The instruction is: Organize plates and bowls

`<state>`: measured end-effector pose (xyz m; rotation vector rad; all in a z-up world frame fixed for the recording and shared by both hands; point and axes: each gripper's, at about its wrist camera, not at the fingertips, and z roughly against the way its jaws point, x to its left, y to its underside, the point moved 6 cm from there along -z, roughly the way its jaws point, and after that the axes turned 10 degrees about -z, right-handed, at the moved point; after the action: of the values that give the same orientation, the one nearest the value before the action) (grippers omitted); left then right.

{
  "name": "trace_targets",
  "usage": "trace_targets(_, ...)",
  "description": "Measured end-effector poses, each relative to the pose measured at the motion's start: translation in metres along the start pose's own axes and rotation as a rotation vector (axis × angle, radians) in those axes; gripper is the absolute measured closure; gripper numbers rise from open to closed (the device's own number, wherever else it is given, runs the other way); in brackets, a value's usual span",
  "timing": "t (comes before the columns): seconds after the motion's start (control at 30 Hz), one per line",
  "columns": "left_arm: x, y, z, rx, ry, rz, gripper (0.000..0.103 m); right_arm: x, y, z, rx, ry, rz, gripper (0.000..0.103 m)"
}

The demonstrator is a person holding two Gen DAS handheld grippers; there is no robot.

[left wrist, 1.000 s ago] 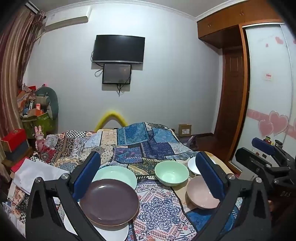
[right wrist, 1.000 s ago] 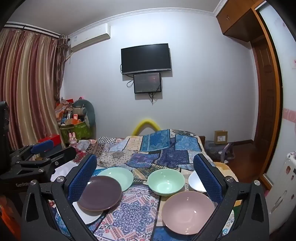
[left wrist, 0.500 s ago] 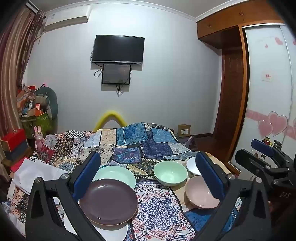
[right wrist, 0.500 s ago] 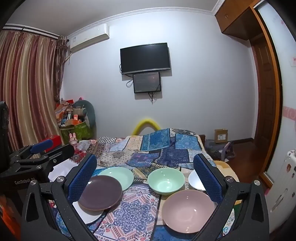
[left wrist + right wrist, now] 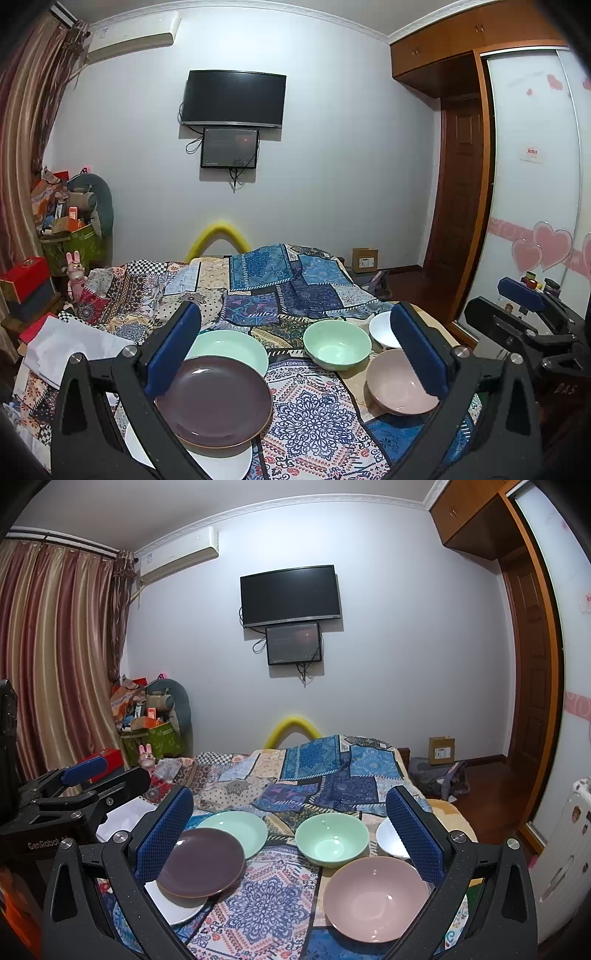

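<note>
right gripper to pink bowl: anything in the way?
Nothing visible. The right gripper is open and empty, and the pink bowl sits just ahead of its right finger on the patterned cloth. The green bowl and white bowl lie behind it, off the approach.

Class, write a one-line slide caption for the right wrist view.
Open right tongs hover over pink bowl, green bowl and purple plate on a patchwork cloth.

We observe a round purple plate (image 5: 201,862) and a round pink bowl (image 5: 375,897), both smooth and glossy like glazed ceramic. The patchwork cloth bedspread (image 5: 273,904) appears matt and woven. The blue gripper pads (image 5: 413,834) show a rough, textured rubber-like surface.
</note>
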<state>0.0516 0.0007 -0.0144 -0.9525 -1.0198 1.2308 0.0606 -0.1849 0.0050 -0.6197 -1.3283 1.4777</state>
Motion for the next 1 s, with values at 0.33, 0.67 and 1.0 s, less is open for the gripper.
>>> trace_targets(0.33,-0.0004,-0.0003,0.0006,0.000,0.000,-0.002,0.000,-0.0004,-0.0003,0.0003,-0.002,0.002,-0.003,0.000)
trace_targets(0.67,-0.0008,-0.0003,0.0011,0.002,-0.001,-0.003,0.000,-0.0009,-0.0011,-0.0002,0.000,0.001,-0.005,0.000)
trace_targets(1.0,-0.0008,-0.0006,-0.0012,0.009,-0.002,0.005,0.000,-0.0013,-0.0013,0.0012,-0.002,0.002,-0.004,0.000)
